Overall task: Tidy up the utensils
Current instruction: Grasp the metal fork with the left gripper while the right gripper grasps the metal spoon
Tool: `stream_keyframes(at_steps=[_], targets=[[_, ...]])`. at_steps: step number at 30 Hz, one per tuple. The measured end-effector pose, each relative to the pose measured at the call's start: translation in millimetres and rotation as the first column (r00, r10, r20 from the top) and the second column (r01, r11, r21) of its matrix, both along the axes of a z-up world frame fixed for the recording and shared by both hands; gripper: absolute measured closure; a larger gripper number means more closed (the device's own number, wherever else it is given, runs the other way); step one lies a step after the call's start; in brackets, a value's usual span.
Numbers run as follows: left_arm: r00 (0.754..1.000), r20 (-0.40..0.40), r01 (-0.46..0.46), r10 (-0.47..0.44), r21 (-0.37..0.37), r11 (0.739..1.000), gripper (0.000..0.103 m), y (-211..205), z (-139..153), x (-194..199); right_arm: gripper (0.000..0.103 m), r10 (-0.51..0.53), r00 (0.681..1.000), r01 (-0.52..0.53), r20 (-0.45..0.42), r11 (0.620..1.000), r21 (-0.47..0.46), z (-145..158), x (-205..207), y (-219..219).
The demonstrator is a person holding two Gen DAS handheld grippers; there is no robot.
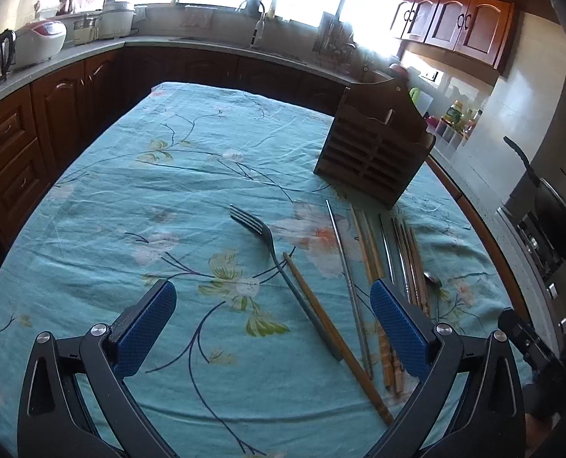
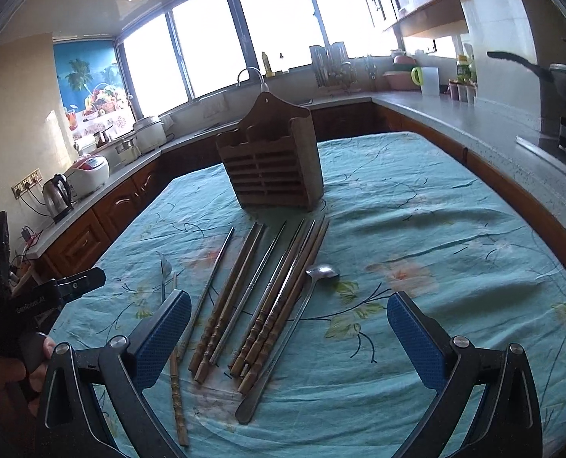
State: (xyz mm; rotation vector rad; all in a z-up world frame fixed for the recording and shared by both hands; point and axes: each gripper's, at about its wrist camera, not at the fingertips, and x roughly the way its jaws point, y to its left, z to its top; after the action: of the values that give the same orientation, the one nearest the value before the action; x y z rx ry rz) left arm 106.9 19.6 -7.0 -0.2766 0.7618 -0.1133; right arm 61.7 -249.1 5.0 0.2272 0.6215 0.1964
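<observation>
A brown wooden utensil holder [image 1: 374,152] [image 2: 273,170] stands upright on the teal floral tablecloth [image 1: 130,210] [image 2: 435,229]. In front of it lie a metal fork [image 1: 271,252], several wooden and metal chopsticks [image 1: 363,267] [image 2: 267,297] and a metal spoon [image 2: 302,305]. My left gripper [image 1: 273,324] is open and empty, hovering above the fork handle and one wooden chopstick [image 1: 332,336]. My right gripper [image 2: 288,332] is open and empty, above the near ends of the chopsticks and spoon.
Kitchen counters with brown cabinets [image 1: 35,122] wrap around the table. A kettle [image 2: 58,194] and rice cooker [image 2: 90,171] stand on the left counter, a sink tap [image 2: 250,74] at the back, a pan [image 1: 557,206] on the stove at right.
</observation>
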Motion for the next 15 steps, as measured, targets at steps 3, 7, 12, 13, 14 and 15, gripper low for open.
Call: stream_keyframes(at_steps=[3, 7, 12, 13, 14, 15], targets=[[0.998, -0.069, 0.008, -0.011, -0.039, 0.999, 0.000, 1, -6, 25, 0.001, 0.016, 0.999, -0.014, -0.044, 0.998, 0.061, -5, 15, -6], [0.988, -0.155, 0.003, -0.014, -0.071, 0.997, 0.009, 3, -19, 55, 0.010, 0.041, 0.994, -0.025, -0.101, 0.987, 0.158, -12, 33, -16], [0.973, -0.230, 0.007, -0.028, -0.091, 0.996, 0.030, 1, -35, 82, 0.037, 0.062, 0.975, -0.006, -0.211, 0.968, 0.253, -27, 56, -28], [0.971, -0.238, 0.012, -0.034, -0.094, 0.996, 0.037, 1, -36, 86, 0.039, 0.063, 0.971, -0.003, -0.231, 0.968, 0.253, -30, 60, -28], [0.968, -0.248, 0.017, -0.040, -0.096, 0.995, 0.039, 0, -38, 89, 0.043, 0.067, 0.966, -0.001, -0.248, 0.967, 0.256, -32, 64, -28], [0.966, -0.254, 0.019, -0.043, -0.096, 0.995, 0.045, 0, -40, 93, 0.047, 0.074, 0.962, -0.002, -0.264, 0.965, 0.264, -35, 68, -28]])
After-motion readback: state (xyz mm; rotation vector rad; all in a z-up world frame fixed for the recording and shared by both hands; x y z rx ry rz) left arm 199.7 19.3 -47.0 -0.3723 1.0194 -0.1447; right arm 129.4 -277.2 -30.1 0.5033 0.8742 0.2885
